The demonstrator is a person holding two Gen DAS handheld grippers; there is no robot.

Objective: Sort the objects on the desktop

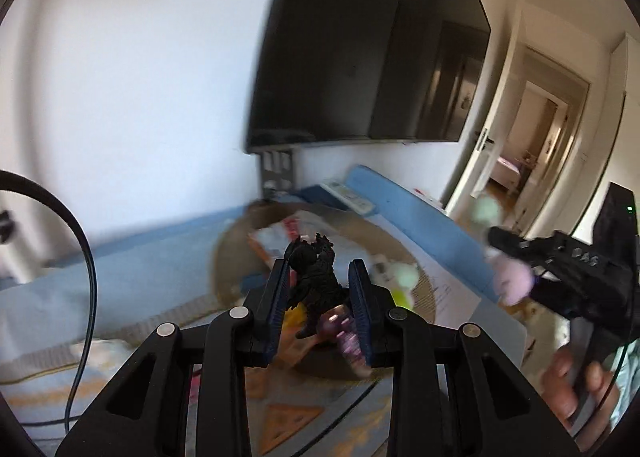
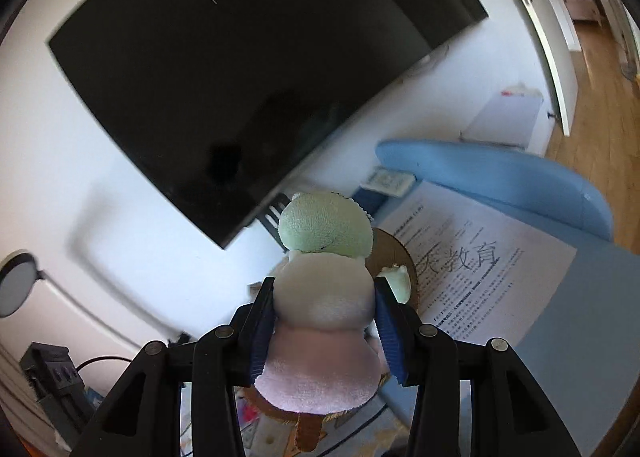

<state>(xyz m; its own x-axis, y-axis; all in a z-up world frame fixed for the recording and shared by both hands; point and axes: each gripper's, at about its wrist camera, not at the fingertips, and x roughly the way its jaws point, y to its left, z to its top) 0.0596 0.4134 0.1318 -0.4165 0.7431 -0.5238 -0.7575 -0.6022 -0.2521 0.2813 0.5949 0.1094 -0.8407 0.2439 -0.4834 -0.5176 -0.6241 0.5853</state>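
A black dinosaur figure [image 1: 316, 281] with a pinkish translucent tail stands upright between the blue pads of my left gripper [image 1: 318, 277], which is shut on it above the desk. My right gripper [image 2: 325, 289] is shut on a plush toy [image 2: 324, 289] with a green head, white body and pink lower part; the pads press into its sides. In the left wrist view, the right gripper [image 1: 516, 257] shows blurred at the right with the plush toy [image 1: 512, 277] in it, and a hand [image 1: 572, 389] holds its handle.
A round woven tray [image 1: 224, 269] with packets lies below both grippers. A printed sheet [image 2: 480, 269] lies to its right, a white remote [image 2: 386, 179] behind it, and a blue padded edge [image 2: 500, 177] beyond. A black screen [image 2: 240, 77] hangs on the wall. A cable [image 1: 90, 277] loops at the left.
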